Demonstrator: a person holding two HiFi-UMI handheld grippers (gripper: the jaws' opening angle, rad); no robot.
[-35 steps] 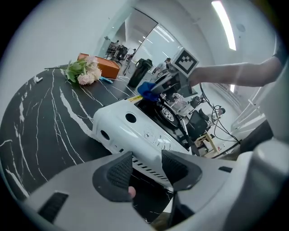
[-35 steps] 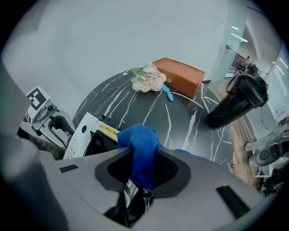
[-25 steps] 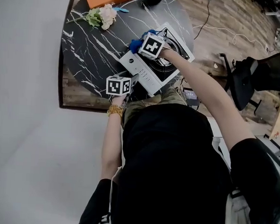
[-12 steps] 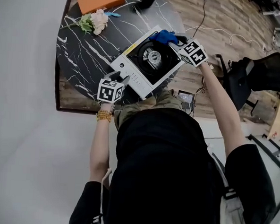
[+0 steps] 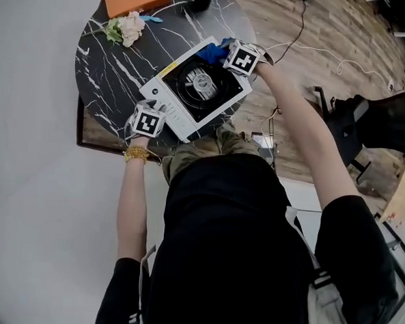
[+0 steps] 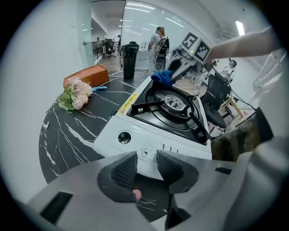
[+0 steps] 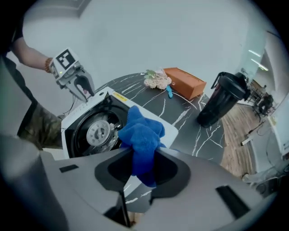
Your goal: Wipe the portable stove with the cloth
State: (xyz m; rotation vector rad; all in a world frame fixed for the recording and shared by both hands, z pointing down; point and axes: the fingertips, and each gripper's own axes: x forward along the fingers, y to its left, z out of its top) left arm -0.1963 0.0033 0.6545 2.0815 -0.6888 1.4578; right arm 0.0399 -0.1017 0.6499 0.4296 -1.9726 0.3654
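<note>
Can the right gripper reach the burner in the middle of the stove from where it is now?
Probably yes. The right gripper, its jaws shut on the cloth, is over the stove at its corner beside the burner, and nothing stands between them.

1. We record a round table (image 5: 106, 63) with a black stone top veined in white. All places below are given from it.
2. To the table's right, the floor (image 5: 320, 28) is wood plank in mixed brown tones. Thin cables (image 5: 312, 50) lie loose on it.
3. Farther right of the table stands a black office chair (image 5: 376, 120).
4. Along the table's left edge runs a plain pale wall (image 6: 58, 40), close beside it.
5. Beyond the table's far side, long ceiling lights (image 6: 140, 6) are lit over an open office area. The far furniture there is too small to identify.
</note>
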